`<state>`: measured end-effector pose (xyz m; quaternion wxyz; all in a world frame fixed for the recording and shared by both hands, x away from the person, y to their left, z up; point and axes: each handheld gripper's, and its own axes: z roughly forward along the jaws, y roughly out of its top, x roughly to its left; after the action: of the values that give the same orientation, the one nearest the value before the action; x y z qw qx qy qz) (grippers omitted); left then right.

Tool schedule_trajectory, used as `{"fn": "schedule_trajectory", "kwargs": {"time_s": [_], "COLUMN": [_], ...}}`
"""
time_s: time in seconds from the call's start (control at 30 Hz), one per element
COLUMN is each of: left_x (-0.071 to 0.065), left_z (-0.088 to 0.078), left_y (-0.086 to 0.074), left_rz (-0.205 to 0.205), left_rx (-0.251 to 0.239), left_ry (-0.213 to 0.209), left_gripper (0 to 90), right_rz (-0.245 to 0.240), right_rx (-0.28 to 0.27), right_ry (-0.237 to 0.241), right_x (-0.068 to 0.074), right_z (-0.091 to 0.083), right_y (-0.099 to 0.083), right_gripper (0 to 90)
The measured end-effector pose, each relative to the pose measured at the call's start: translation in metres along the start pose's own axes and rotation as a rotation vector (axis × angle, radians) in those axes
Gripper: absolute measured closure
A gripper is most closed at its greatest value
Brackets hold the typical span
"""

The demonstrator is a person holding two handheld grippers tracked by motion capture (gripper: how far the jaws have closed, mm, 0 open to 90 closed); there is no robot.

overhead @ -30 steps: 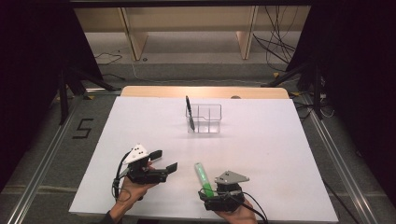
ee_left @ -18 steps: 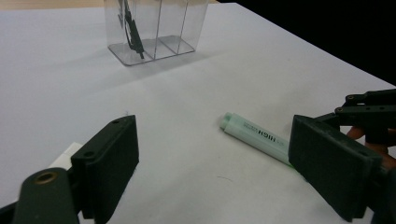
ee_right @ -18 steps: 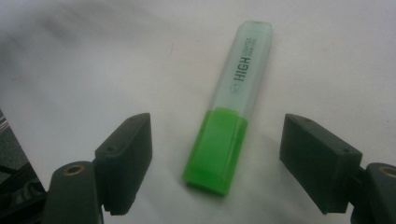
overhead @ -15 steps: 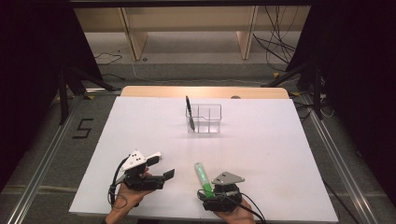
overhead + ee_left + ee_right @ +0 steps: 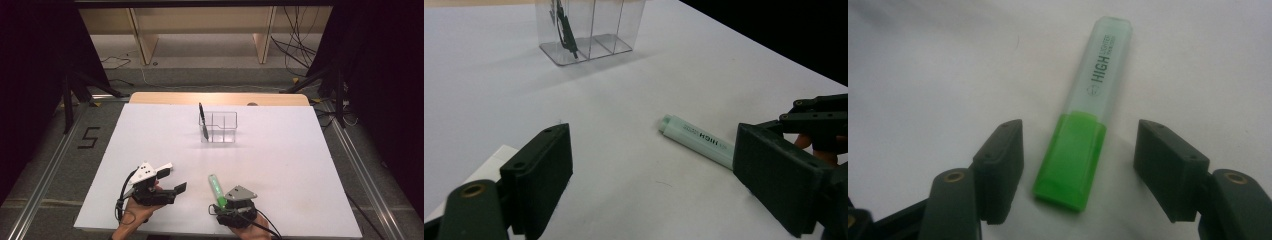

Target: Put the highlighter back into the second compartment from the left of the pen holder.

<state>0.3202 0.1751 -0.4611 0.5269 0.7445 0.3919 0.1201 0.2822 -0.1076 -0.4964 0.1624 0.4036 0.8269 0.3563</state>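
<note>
White tabletop [image 5: 150, 135]; dark room; shelving [image 5: 200, 30] behind.

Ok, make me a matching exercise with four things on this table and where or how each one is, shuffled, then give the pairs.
Things:
1. green highlighter
2. black pen
3. clear organizer
4. left hand-held gripper

States:
A. stands far back on the white table
B. leans inside the left compartment
C. lies between the right hand-held gripper jaws, not yet pinched
D. open, with nothing between the jaws

Pairs: 1-C, 2-B, 3-A, 4-D

open left gripper [image 5: 654, 185] faces highlighter [image 5: 696, 141] and clear organizer [image 5: 591, 27].
</note>
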Motion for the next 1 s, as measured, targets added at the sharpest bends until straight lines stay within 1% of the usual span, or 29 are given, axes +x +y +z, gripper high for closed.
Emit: {"fn": "schedule_trajectory", "kwargs": {"time_s": [0.07,0.17,0.37,0.73,0.8,0.9,1.0], "left_x": [-0.0004,-0.0018,-0.0041,-0.0039,-0.0033,-0.0027,-0.0025], "left_z": [0.0004,0.0014,0.0034,0.0045,0.0043,0.0044,0.0044], "left_y": [-0.0001,-0.0007,-0.0015,-0.0016,-0.0018,-0.0018,-0.002], "left_rz": [-0.001,0.007,0.012,0.005,0.008,0.003,0.001], "left_rx": [0.003,0.009,0.019,0.017,0.021,0.019,0.02], "left_ry": [-0.003,-0.008,-0.016,-0.014,-0.013,-0.013,-0.012], "left_gripper": [16.1,16.1,16.1,16.1,16.1,16.1,16.1], "right_rz": [-0.015,-0.017,-0.019,-0.025,-0.028,-0.03,-0.023], "right_rx": [0.002,0.001,0.001,0.004,0.007,0.007,0.007], "right_ry": [-0.014,-0.014,-0.014,-0.014,-0.011,-0.007,0.005], "right_x": [0.001,0.0015,0.0013,-0.0003,-0.0006,-0.0017,-0.0036], "right_z": [0.0,-0.0004,-0.0012,-0.0018,-0.0018,-0.002,-0.0022], "right_y": [-0.0002,-0.0003,0.0,0.0011,0.0015,0.0014,0.0019], "right_gripper": [39.4,42.9,53.3,66.8,67.1,67.3,67.4]}}
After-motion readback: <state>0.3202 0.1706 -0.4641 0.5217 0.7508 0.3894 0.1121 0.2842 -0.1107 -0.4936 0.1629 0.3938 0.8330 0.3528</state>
